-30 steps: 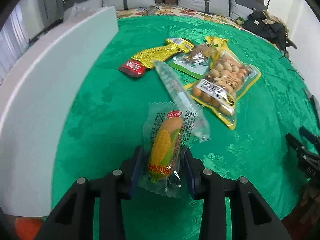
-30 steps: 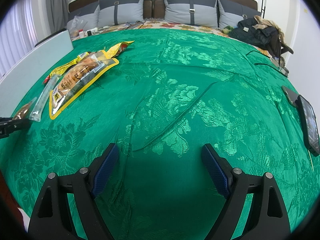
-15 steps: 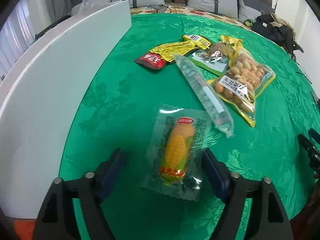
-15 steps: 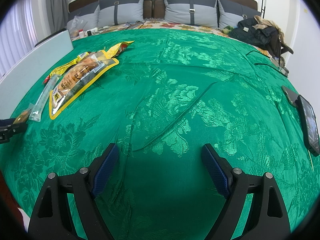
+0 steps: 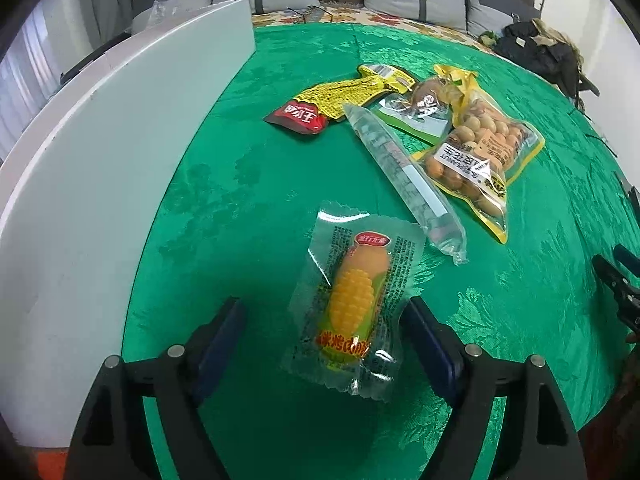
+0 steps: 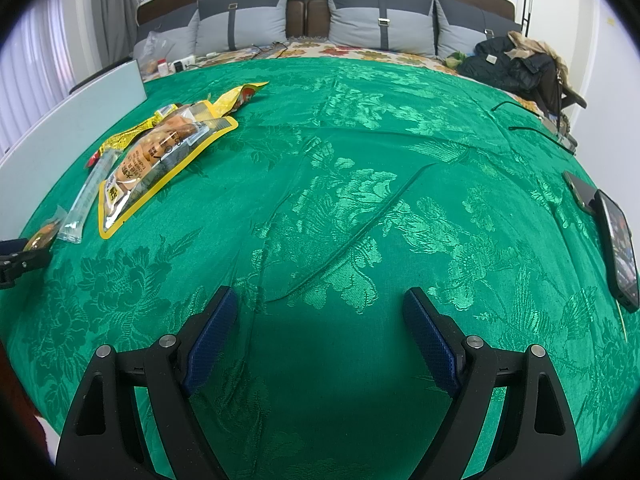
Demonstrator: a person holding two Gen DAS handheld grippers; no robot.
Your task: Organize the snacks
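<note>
A corn-shaped snack in a clear wrapper point(image 5: 352, 300) lies flat on the green cloth between the fingers of my left gripper point(image 5: 324, 324), which stands open and does not touch it. Beyond it lie a long clear tube pack point(image 5: 404, 176), a yellow-edged bag of peanuts point(image 5: 480, 156), a green-backed pack point(image 5: 416, 112) and a yellow and red pack point(image 5: 332, 100). In the right wrist view the same pile point(image 6: 160, 152) sits at the far left. My right gripper point(image 6: 320, 320) hangs open over bare cloth with nothing between its fingers.
A white board point(image 5: 100, 160) stands along the cloth's left edge. A phone point(image 6: 616, 248) lies at the right edge of the cloth. Pillows point(image 6: 248, 24) and a dark heap of clothes point(image 6: 520, 64) are at the back. The wide green cloth point(image 6: 360, 160) spreads between.
My left gripper has let go of the corn snack and its jaws have spread wide; the snack now lies on the cloth. The right gripper has not moved.
</note>
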